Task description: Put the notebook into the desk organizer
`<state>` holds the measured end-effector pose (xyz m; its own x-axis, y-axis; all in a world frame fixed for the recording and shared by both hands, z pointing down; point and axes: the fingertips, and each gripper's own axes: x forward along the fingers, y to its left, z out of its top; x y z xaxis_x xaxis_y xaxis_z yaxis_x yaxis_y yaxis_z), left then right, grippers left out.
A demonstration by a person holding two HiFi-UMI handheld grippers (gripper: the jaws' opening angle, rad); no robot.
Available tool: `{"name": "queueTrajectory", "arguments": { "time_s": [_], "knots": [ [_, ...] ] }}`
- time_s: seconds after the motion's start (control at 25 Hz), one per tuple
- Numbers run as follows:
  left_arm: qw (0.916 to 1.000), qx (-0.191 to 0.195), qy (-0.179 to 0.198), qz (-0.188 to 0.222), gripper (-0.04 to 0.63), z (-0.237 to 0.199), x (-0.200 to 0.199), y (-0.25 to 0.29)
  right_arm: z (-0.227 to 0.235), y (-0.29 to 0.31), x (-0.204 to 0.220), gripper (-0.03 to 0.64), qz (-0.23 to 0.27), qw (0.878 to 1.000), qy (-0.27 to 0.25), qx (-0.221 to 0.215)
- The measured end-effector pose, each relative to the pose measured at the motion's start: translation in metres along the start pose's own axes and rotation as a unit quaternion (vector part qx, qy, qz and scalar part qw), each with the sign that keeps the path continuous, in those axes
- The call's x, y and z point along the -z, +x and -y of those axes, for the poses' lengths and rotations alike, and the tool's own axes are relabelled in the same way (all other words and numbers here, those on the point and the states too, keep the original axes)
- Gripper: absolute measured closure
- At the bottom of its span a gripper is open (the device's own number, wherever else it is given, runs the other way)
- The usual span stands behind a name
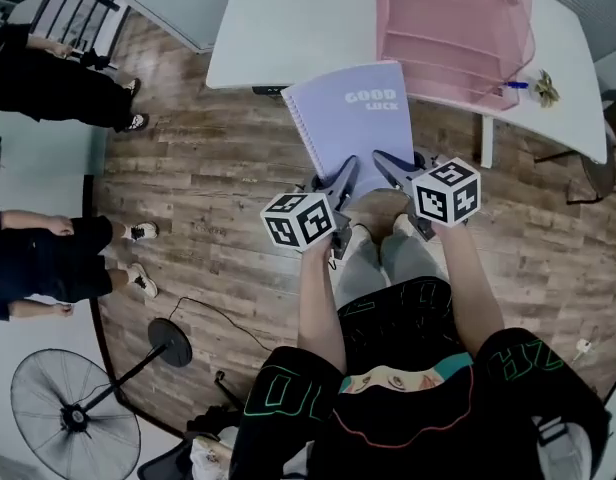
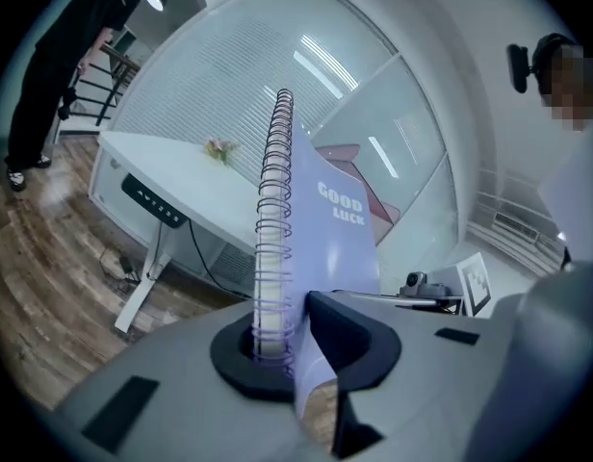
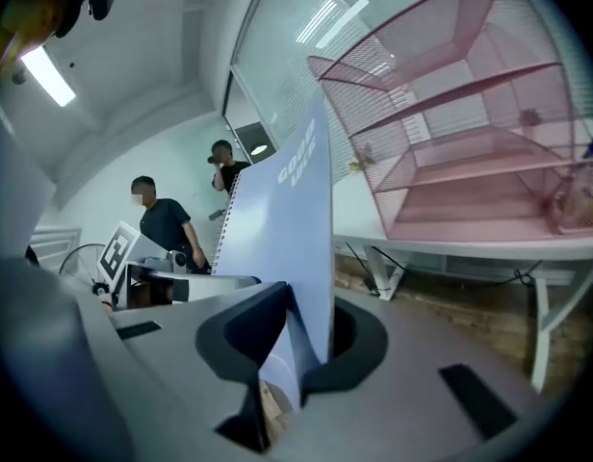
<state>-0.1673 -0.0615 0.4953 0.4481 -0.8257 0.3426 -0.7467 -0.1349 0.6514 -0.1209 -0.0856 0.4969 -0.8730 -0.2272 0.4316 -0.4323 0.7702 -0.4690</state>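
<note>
Holding the notebook point(image 1: 350, 128) aloft short of the worktop point(image 1: 288, 28), my left gripper point(image 1: 340, 178) pinches its spiral corner and my right gripper point(image 1: 383, 163) its open edge. It is light, probably floppy, so two sets of jaws steady it.

In my head view the desk organizer point(image 1: 453, 38) runs off the top edge, so I cannot see its far part. Just right of the organizer on the counter point(image 1: 288, 28) lie a small blue item point(image 1: 516, 85) and a pale clump point(image 1: 545, 89), both too tiny for me to identify. Below the organizer, the near edge of the notebook point(image 1: 353, 128) is covered by the left claw point(image 1: 344, 176) and right claw point(image 1: 380, 160).
</note>
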Motion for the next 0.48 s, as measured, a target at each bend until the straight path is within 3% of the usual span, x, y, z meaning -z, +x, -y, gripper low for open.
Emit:
{"name": "queueTrajectory", "arguments": {
  "time_s": [0.2,0.48],
  "knots": [
    [0.9973,0.039,-0.011,-0.062,0.548,0.025,0.042,0.045,0.044,-0.042,0.032,0.561,-0.001,0.997,0.049,0.058],
    [0.99,0.065,-0.024,-0.123,0.548,0.046,0.085,0.084,0.081,-0.079,0.066,0.56,-0.007,0.99,0.098,0.097]
  ]
}}
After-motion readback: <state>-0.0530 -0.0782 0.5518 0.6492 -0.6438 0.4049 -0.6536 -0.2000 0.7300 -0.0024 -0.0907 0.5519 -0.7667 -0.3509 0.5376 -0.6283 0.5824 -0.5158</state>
